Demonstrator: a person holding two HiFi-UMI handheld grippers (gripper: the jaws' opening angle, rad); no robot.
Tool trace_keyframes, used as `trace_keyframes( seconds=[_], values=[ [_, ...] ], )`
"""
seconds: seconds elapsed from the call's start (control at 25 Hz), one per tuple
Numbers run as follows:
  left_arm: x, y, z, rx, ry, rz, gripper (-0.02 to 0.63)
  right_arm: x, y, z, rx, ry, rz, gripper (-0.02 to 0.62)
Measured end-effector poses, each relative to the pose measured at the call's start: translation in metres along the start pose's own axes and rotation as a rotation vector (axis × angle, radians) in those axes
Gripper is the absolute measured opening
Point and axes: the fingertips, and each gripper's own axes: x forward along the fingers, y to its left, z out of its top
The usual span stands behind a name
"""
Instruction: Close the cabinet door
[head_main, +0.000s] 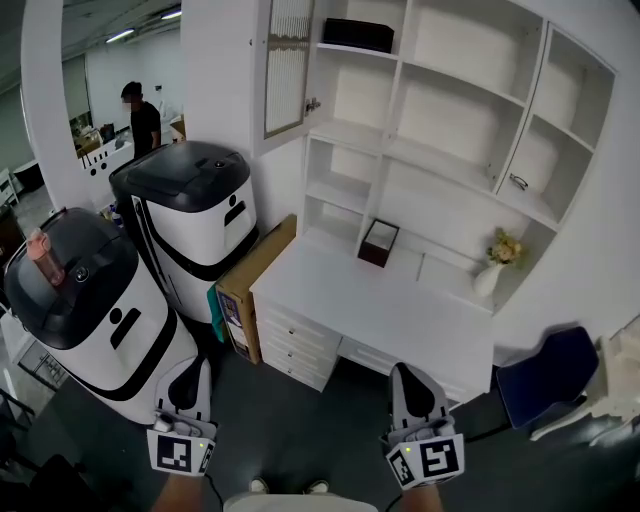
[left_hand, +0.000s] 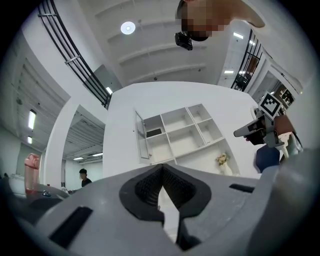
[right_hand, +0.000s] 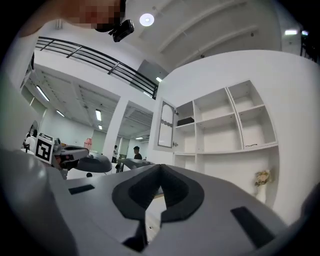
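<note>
Ahead, the ribbed-glass cabinet door (head_main: 286, 65) stands ajar on boxy white shelving (head_main: 455, 105).

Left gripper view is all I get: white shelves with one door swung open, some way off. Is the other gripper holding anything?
Observer: No. In its own view the right gripper's jaws are together with nothing between them.
Operator: What's on the desk under the shelves? The gripper's body blocks it for me.
Observer: A small dark open-topped box stands at the back of the white desk.
Operator: Anything beside the desk?
Observer: A flat cardboard box leans against its left end.
</note>
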Motion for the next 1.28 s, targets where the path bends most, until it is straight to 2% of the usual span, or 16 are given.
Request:
trace_keyframes(
  seconds=[0.2, 0.52, 0.72, 1.0, 1.28],
  values=[
    [0.012, -0.007, 0.001, -0.008, -0.004, 0.032, 0.013, -0.001, -0.020, -0.004, 0.003, -0.008, 0.009, 0.000],
    [0.045, -0.021, -0.003, -0.003, 0.026, 0.042, 0.199, -0.003, -0.051, -0.018, 0.023, -0.007, 0.019, -0.002],
    [0.069, -0.022, -0.008, 0.006, 0.046, 0.028, 0.263, 0.002, -0.061, -0.028, 0.045, 0.000, 0.023, -0.002],
    [0.134, -0.006, -0.028, 0.020, 0.030, 0.011, 0.291, 0.042, -0.078, -0.049, 0.037, 0.036, 0.011, -0.001],
    [0.232, 0.034, -0.057, 0.007, 0.013, -0.029, 0.291, 0.142, -0.098, -0.051, 0.010, 0.031, -0.009, -0.001]
  ],
)
